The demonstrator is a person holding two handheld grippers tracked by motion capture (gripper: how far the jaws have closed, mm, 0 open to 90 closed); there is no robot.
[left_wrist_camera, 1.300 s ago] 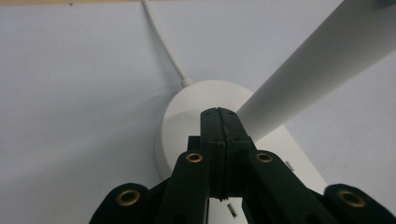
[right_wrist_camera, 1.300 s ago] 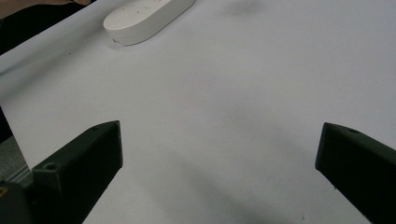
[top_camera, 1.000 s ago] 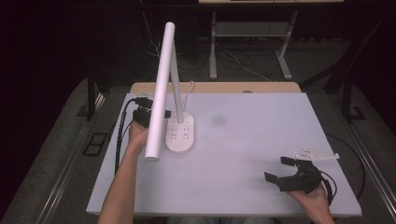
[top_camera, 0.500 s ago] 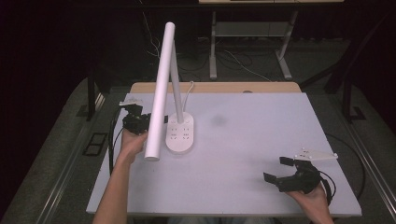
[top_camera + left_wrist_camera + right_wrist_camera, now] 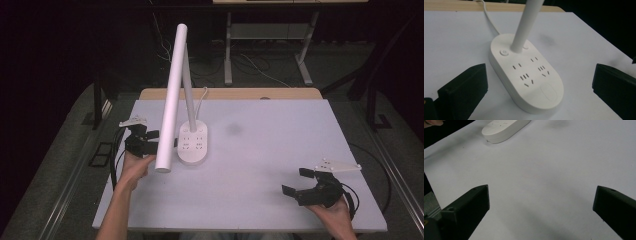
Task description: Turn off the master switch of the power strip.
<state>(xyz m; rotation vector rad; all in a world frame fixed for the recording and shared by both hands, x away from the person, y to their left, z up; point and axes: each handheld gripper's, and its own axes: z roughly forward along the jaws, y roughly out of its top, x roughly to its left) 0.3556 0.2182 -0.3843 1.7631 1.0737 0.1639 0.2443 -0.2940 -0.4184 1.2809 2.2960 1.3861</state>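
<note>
A white desk lamp stands left of the table's middle: an oval base (image 5: 192, 145) with sockets, a slanted stem and a long tube head (image 5: 171, 100). My left gripper (image 5: 152, 141) sits just left of the base and points at it. In the left gripper view the base (image 5: 529, 82), with its power button (image 5: 504, 52), lies ahead of the left gripper (image 5: 540, 75). Its jaws have just been opening, stand wide apart and touch nothing. My right gripper (image 5: 296, 182) rests open at the near right, holding nothing. The right gripper view has the bare table under the right gripper (image 5: 541, 192) and the base (image 5: 504, 128) far off.
The lamp's white cord (image 5: 202, 95) runs off over the wooden strip (image 5: 240, 93) at the table's far edge. The white tabletop (image 5: 260, 165) is bare between the lamp and the right gripper. Black cables trail from both grippers over the table's sides.
My left gripper has drawn back from the lamp, toward the person and slightly left, and its jaws have opened wide. The right gripper and the lamp have stayed put.
</note>
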